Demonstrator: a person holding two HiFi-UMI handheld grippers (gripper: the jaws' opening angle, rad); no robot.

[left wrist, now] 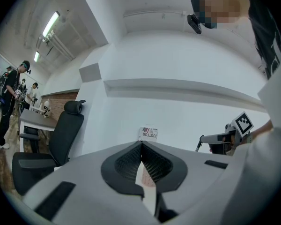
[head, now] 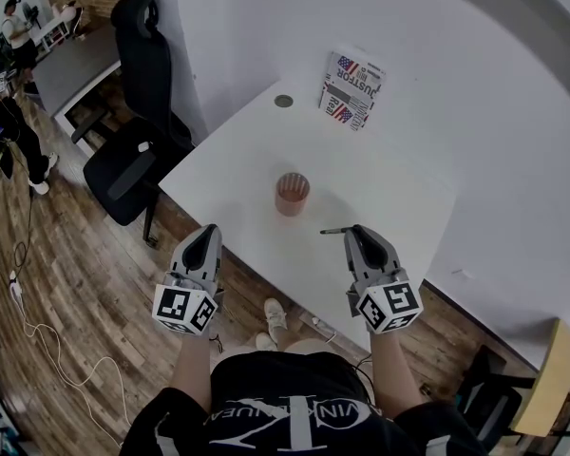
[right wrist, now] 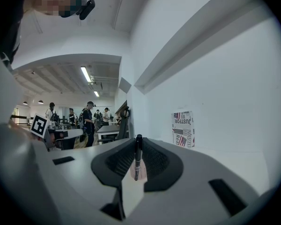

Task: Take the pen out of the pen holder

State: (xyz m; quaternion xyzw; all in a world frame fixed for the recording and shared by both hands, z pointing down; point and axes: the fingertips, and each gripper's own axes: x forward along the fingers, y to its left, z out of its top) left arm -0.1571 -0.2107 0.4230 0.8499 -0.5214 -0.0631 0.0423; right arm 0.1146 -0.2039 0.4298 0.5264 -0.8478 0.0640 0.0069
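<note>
The pen [head: 334, 230] is already clear of the pen holder [head: 292, 194] — the right gripper [head: 355, 229] pinches it at the very tips of its jaws, which stand narrow with only the barrel between them. In the right gripper view the barrel runs crosswise to the jaws, its upper end at the tips and its lower end free in front of the holder. In the head view that free end reaches out to the gripper's left. The long axis therefore lies across the gripper rather than along it, though the exact tilt cannot be settled. The pen holder stands upright on the white tabletop [head: 399, 183], ahead of the right gripper and a little to its left, near the pen's free end but apart from it. The left gripper [head: 211, 230] hovers by the tabletop's near edge with its jaws together on nothing, and it is the farther of the two from the pen. The removal itself looks done. Whatever remains — carrying the pen off or laying it down — seems to turn on that free end facing the holder, so drawing back or to the gripper's right would likely keep it off the rim.
</note>
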